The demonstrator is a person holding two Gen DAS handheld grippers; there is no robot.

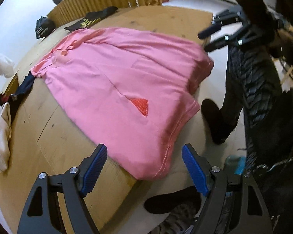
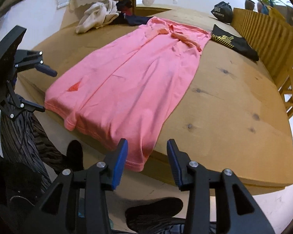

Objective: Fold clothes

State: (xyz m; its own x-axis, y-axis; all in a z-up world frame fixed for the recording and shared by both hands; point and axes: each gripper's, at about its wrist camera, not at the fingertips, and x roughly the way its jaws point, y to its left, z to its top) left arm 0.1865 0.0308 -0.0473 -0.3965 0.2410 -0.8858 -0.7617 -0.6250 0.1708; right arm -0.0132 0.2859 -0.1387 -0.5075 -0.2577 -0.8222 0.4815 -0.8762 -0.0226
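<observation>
Black bag [image 2: 222, 11] shows white lettering too blurred to read.

We see a wooden table [image 2: 234, 105] carrying a pink shirt [image 2: 127, 81] just ahead of the claws, with a cream cloth [image 2: 95, 16], dark garment [image 2: 234, 42] and black bag [image 2: 222, 11] beyond.

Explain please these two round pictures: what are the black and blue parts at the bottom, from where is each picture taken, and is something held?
Each picture comes from a fisheye camera on a hand-held gripper that a person carries. One looks along the left gripper, the other along the right gripper. The blue parts are its fingers. On the wooden table lies a pink shirt, partly folded lengthwise, its hem at the near edge. Farther back lie a black garment and a white cloth. Both grippers are open and hold nothing.
</observation>
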